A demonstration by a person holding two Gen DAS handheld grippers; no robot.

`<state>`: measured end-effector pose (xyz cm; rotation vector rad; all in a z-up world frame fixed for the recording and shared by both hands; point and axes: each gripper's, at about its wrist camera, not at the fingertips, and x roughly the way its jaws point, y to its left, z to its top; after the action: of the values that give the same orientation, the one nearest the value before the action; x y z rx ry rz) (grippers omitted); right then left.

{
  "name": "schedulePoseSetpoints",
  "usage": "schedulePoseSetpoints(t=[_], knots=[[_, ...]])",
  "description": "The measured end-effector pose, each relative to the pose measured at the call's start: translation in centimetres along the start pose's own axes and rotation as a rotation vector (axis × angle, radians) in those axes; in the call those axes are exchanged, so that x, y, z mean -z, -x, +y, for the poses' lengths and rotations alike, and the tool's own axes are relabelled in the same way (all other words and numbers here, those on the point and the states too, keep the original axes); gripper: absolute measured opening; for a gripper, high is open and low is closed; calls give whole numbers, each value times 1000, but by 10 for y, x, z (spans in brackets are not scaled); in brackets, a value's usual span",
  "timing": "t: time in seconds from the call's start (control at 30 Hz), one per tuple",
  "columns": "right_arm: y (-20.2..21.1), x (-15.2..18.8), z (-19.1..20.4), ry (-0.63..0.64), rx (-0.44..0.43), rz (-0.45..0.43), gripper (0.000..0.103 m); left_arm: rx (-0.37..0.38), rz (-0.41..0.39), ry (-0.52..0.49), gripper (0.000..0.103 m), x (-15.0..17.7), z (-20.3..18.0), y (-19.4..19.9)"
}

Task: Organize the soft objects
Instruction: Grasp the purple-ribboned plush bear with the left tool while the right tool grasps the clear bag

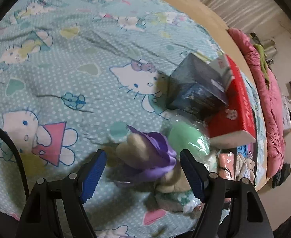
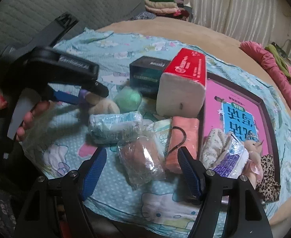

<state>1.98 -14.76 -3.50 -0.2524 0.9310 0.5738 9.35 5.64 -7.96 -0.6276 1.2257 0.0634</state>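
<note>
A beige plush toy with a purple cloth (image 1: 153,154) lies on the Hello Kitty sheet (image 1: 70,75). My left gripper (image 1: 143,170) is open with its jaws on either side of the toy, not closed on it. A green soft ball (image 1: 187,138) sits just beyond. In the right wrist view, my right gripper (image 2: 141,172) is open above a plastic-wrapped brown bundle (image 2: 143,160). A wrapped white-and-blue pack (image 2: 113,127), a folded orange cloth (image 2: 183,138) and the left gripper (image 2: 86,93) at the plush toy (image 2: 103,105) are also there.
A red tissue pack (image 2: 183,83) and a dark box (image 2: 145,75) stand behind the soft items. A pink book in a tray (image 2: 244,107) holds a floral cloth (image 2: 214,146), a purple packet (image 2: 232,158) and a leopard cloth (image 2: 268,180). A pink quilt (image 2: 280,73) lies at the right.
</note>
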Motion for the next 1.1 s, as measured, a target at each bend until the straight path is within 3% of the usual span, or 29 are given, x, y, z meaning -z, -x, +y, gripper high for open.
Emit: schedulePoseSetpoints(t=[0.17, 0.33, 0.4, 0.47, 0.57, 0.83, 1.1], knots=[[-19, 2, 14, 89, 68, 62, 75, 21, 7, 8, 72, -3, 0, -9], [-33, 2, 29, 200, 158, 90, 75, 69, 23, 21, 58, -5, 1, -14], [-38, 4, 36, 250, 190, 96, 74, 76, 23, 21, 57, -6, 2, -15], [-45, 6, 40, 286, 205, 108, 60, 82, 22, 14, 56, -6, 1, -15], [-50, 7, 42, 318, 219, 112, 57, 101, 22, 17, 53, -6, 3, -15], [-25, 3, 27, 242, 152, 7, 50, 135, -21, 0, 49, -2, 6, 0], [9, -8, -7, 40, 51, -125, 49, 105, -103, -66, 49, 4, -4, 38]])
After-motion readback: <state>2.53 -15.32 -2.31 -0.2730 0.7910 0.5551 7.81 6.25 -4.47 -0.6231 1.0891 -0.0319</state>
